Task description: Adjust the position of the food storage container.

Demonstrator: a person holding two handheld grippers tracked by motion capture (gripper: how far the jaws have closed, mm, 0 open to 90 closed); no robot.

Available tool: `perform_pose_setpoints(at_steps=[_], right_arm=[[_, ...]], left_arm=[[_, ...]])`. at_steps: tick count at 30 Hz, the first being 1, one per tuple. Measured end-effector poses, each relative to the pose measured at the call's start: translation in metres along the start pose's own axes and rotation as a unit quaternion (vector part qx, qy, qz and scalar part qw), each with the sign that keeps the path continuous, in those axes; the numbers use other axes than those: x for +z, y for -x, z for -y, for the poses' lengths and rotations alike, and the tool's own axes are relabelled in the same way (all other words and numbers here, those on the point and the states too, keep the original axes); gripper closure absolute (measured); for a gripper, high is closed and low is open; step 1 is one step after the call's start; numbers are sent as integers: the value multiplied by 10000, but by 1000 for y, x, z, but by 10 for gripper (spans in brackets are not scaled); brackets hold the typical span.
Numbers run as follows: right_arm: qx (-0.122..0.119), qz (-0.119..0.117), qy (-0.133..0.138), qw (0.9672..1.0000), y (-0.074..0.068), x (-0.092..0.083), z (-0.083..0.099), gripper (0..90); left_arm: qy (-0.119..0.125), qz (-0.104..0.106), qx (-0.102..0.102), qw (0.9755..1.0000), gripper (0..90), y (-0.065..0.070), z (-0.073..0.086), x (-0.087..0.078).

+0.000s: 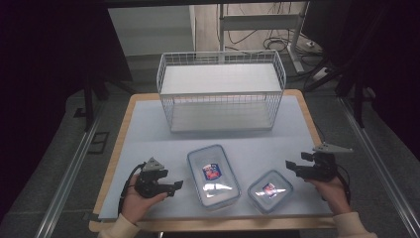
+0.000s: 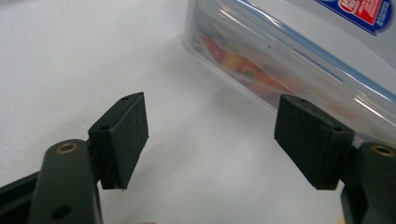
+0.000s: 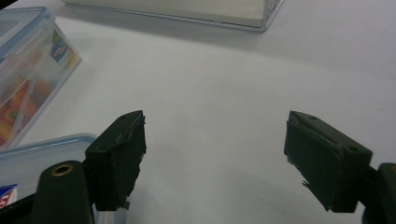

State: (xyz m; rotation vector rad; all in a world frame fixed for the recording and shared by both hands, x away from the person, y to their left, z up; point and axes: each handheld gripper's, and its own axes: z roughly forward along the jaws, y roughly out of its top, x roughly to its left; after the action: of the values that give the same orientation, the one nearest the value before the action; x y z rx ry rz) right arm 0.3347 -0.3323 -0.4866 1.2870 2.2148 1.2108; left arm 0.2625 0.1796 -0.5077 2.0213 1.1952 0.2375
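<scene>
Nearest the person, both hands rest low at the front edge of the table (image 1: 148,119), each holding a gripper. At the left of the high view the left gripper (image 1: 177,186) points toward the larger clear container (image 1: 213,174), its jaws spread with nothing between them; in the left gripper view the same gripper (image 2: 210,140) shows bare white table surface between its pads, and the container's long side (image 2: 289,65) lies just ahead and to the right, not touched (orange and green contents show through the wall). On the other side, the right gripper (image 1: 288,165) points inward toward the smaller clear container (image 1: 270,191), which sits near the front edge, just beside the larger one but apart from it. Its jaws also stand wide apart and hold nothing; the right gripper view shows that gripper (image 3: 215,154) over bare surface, with the small container's blue-rimmed lid (image 3: 28,154) beneath its left jaw. Both lids carry a red and blue label. Farther back, well apart from the containers, stands a white wire basket (image 1: 221,91) with two levels, at the table's far edge.
</scene>
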Motion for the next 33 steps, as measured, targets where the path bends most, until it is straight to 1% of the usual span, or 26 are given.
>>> perform_pose_setpoints(at_steps=[4, 7, 8, 9, 10, 11, 12, 13, 14, 15, 16, 17, 18, 19, 20, 21, 22, 23, 24, 25, 26, 27, 28, 29, 30, 33], right_arm=[[-26, -88, 13, 10000, -1, -2, 0, 255], [-121, -130, 33, 9998, -3, -7, -3, 298], [-133, -150, 36, 9998, -4, -8, -4, 311], [-133, -150, 36, 9998, -4, -8, -4, 311], [-164, -222, 13, 9996, -5, -9, -5, 343], [-164, -222, 13, 9996, -5, -9, -5, 343], [-165, -254, -43, 9995, -7, -9, -5, 377], [-165, -254, -43, 9995, -7, -9, -5, 377], [-192, -288, -92, 9994, -8, -9, -6, 441], [-192, -288, -92, 9994, -8, -9, -6, 441], [-194, -305, -99, 9993, -9, -9, -7, 486], [-220, -376, -107, 9990, -11, -10, -7, 559], [-266, -424, -116, 9987, -12, -10, -8, 607], [-331, -487, -138, 9982, -15, -11, -10, 671], [-447, -578, -168, 9972, -21, -12, -13, 757], [-447, -578, -168, 9972, -21, -12, -13, 757], [-506, -641, -186, 9965, -25, -12, -15, 799], [-661, -802, -289, 9942, -37, -12, -20, 874], [-661, -802, -289, 9942, -37, -12, -20, 874], [-729, -854, -326, 9931, -41, -11, -21, 893], [-823, -927, -396, 9915, -48, -10, -23, 894], [-1029, -1109, -525, 9871, -64, -7, -25, 895], [-1029, -1109, -525, 9871, -64, -7, -25, 895], [-1279, -1308, -664, 9809, -84, -3, -28, 894], [-1362, -1383, -696, 9785, -91, -2, -28, 895], [-1628, -1598, -909, 9694, -120, 7, -29, 894]], left_arm=[[23, -18, -23, 10000, 245, -3, -4, 1], [46, -29, -33, 10000, 240, -5, -8, 1], [83, -61, -77, 9999, 240, -7, -9, 1], [83, -61, -77, 9999, 239, -7, -9, 1], [85, -72, -70, 9999, 238, -9, -9, 2], [81, -68, -82, 9999, 238, -9, -9, 2], [71, -74, -105, 9999, 236, -10, -8, 3], [68, -80, -104, 9999, 236, -10, -8, 3], [67, -74, -96, 9999, 234, -11, -7, 3], [67, -69, -88, 9999, 234, -11, -7, 3], [81, -68, -81, 9999, 234, -11, -6, 2], [84, -82, -97, 9999, 234, -11, -6, 2], [93, -92, -72, 9999, 234, -12, -6, 1], [97, -94, -78, 9999, 234, -12, -6, 1], [113, -96, -110, 9998, 233, -12, -6, 0], [113, -96, -110, 9998, 233, -12, -6, 0], [121, -97, -110, 9998, 233, -12, -6, 0], [124, -98, -104, 9998, 234, -12, -6, 0], [119, -97, -97, 9998, 234, -12, -6, 0], [106, -91, -58, 9999, 233, -13, -6, 1], [99, -97, -72, 9999, 233, -12, -5, 1], [98, -99, -69, 9999, 232, -12, -5, 1], [92, -98, -68, 9999, 232, -12, -5, 1], [90, -94, -73, 9999, 232, -13, -4, 1], [89, -84, -62, 9999, 232, -14, -4, 1], [94, -72, -93, 9999, 233, -15, -2, 1]])
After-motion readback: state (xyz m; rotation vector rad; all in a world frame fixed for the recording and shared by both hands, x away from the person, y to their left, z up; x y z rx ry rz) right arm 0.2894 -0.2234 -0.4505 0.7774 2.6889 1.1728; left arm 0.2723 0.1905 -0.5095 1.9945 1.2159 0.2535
